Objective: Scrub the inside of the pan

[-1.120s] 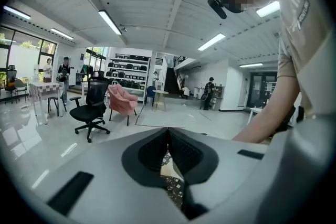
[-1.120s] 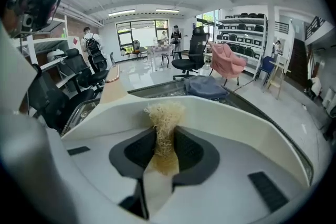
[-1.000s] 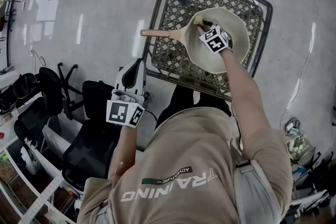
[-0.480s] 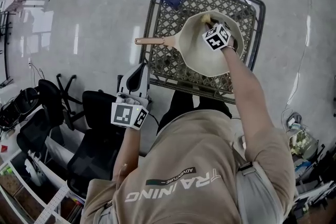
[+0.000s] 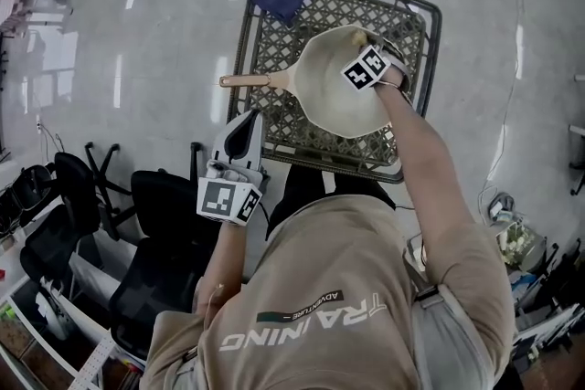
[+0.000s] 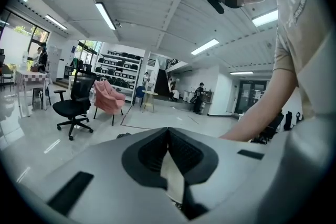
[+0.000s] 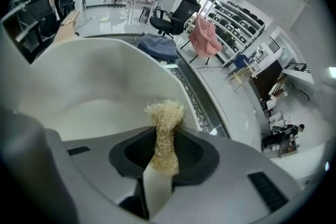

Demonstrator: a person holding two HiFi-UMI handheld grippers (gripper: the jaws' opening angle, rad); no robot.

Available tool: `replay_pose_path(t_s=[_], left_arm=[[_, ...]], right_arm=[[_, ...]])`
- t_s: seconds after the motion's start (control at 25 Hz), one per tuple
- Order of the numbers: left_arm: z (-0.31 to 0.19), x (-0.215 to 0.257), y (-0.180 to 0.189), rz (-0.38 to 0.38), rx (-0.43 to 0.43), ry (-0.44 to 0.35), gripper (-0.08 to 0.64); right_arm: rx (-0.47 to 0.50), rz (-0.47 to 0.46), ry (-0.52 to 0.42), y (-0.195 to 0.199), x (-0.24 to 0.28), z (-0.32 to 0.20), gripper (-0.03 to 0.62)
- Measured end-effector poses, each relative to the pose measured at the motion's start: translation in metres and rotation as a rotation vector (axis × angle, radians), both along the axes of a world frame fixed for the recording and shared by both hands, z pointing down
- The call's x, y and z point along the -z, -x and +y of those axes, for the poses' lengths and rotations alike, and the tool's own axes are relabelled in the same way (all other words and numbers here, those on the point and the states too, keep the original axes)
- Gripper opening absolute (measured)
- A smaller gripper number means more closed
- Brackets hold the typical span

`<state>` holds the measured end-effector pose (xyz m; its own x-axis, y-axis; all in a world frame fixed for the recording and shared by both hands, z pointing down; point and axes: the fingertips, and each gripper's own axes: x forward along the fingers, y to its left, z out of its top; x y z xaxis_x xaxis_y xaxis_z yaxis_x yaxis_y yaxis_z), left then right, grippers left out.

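Pan [image 5: 329, 96] rim hidden behind right gripper [image 5: 363, 41] clamping scrubber [image 7: 165, 128].

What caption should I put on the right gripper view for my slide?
Right tongs pinch a fibrous scrubber inside the cream pan.

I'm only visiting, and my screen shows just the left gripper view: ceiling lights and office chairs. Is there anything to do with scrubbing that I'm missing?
Observer: Yes. The right gripper is shut on a straw-coloured scrubber.
Visitor: Where is that scrubber?
Observer: Inside a cream pan, up by its far rim.
Visitor: What does the pan sit on?
Observer: A dark lattice table, with the pan's handle pointing to the person's left.
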<state>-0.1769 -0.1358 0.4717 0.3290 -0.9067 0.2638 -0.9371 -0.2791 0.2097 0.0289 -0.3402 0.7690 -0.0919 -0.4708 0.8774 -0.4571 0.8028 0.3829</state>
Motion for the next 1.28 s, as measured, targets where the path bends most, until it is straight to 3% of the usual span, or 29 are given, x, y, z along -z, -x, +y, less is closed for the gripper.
replay_pose_path(t_s=[0.28,0.52,0.68,0.84,1.08,1.28], left_arm=[[0.012,-0.006,0.004,0.037,0.038,-0.01,0.018],[0.017,-0.007,0.005,0.079,0.052,-0.024,0.018],[0.018,-0.002,0.006,0.085,0.037,-0.045,0.018],[0.016,0.001,0.011,0.087,0.023,-0.056,0.018],[0.015,0.003,0.019,0.069,0.002,-0.066,0.018],[0.017,0.004,0.018,0.068,-0.024,-0.05,0.018]], right_arm=[[0.151,0.348,0.152,-0.038,-0.01,0.018,0.106],[0.14,0.454,0.399,-0.07,-0.022,0.074,0.106],[0.096,0.427,0.509,-0.078,-0.024,0.109,0.105],[-0.009,0.377,0.592,-0.077,-0.017,0.132,0.105],[-0.171,0.196,0.713,-0.05,-0.022,0.181,0.104],[-0.283,0.049,0.758,-0.012,-0.022,0.212,0.104]])
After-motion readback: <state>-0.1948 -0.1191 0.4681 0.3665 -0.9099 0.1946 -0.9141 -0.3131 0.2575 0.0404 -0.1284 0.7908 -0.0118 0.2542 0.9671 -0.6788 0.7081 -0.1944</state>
